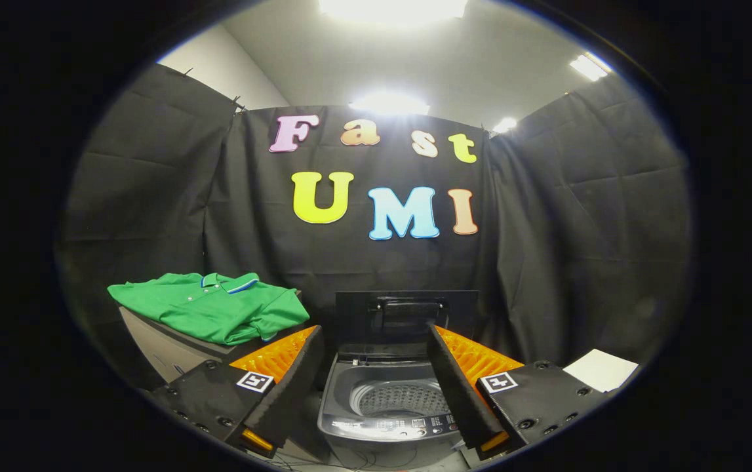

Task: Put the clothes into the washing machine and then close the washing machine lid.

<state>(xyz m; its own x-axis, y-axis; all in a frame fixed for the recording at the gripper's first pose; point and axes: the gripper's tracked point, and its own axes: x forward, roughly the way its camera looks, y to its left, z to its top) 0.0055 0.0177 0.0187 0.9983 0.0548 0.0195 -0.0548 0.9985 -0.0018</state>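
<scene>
Green shirt (212, 314) left beyond spread gripper (376, 346) fingers; washer (385, 400) between.

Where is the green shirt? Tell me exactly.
In the gripper view, the green shirt lies folded on a grey stand beside the open washing machine, beyond the open tool's left finger.

The claw (376, 383) stood with its two fingers spread wide apart — each a flat, tapering slab backed by a ribbed wedge. Behind each finger sat a black block studded with dark round screws, and each block carried a small square black-and-white marker — one per side.
</scene>
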